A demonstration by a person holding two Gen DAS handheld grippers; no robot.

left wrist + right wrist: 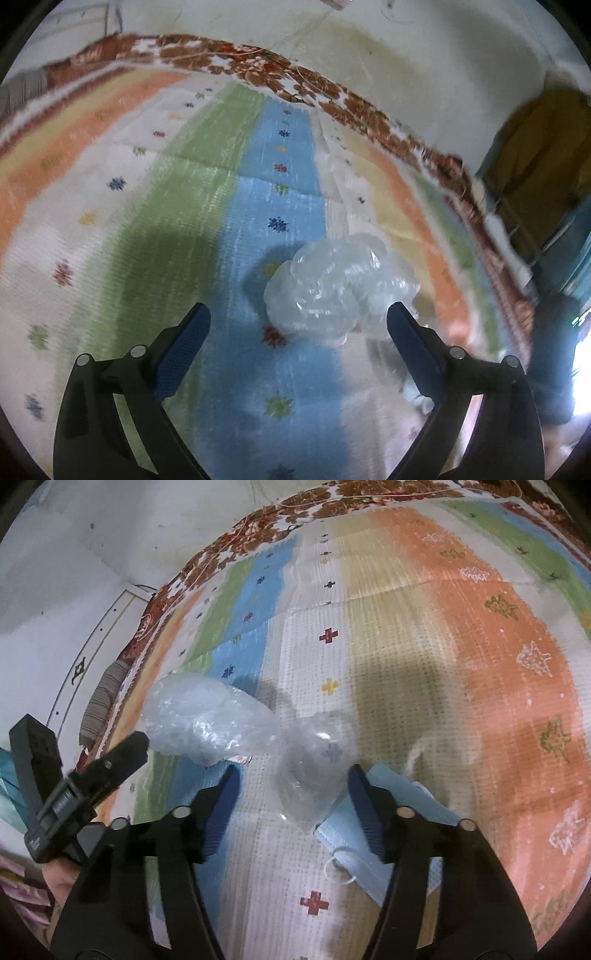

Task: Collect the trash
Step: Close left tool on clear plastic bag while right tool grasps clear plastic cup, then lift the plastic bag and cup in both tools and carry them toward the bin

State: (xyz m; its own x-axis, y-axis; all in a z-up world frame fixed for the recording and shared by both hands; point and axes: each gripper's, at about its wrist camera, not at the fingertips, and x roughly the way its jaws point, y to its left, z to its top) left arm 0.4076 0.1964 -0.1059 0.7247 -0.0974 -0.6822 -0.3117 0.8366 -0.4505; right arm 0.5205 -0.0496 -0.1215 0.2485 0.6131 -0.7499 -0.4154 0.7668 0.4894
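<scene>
crumpled clear plastic is lying on a striped woven mat, with two black grippers hovering over it.
the left gripper (298, 319) is standing wide open and holding nothing, the large plastic wad (341, 291) sitting just past its blue pads at lower centre. the right gripper (291, 779) is standing partly open around a smaller clear plastic piece (314, 771), pads not pressing it; a blue face mask (369, 864) is lying under its right finger.

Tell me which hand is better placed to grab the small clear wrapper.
Right. The small clear wrapper lies between the right gripper's open jaws, beside the face mask. The left gripper faces the bigger plastic wad instead.
</scene>
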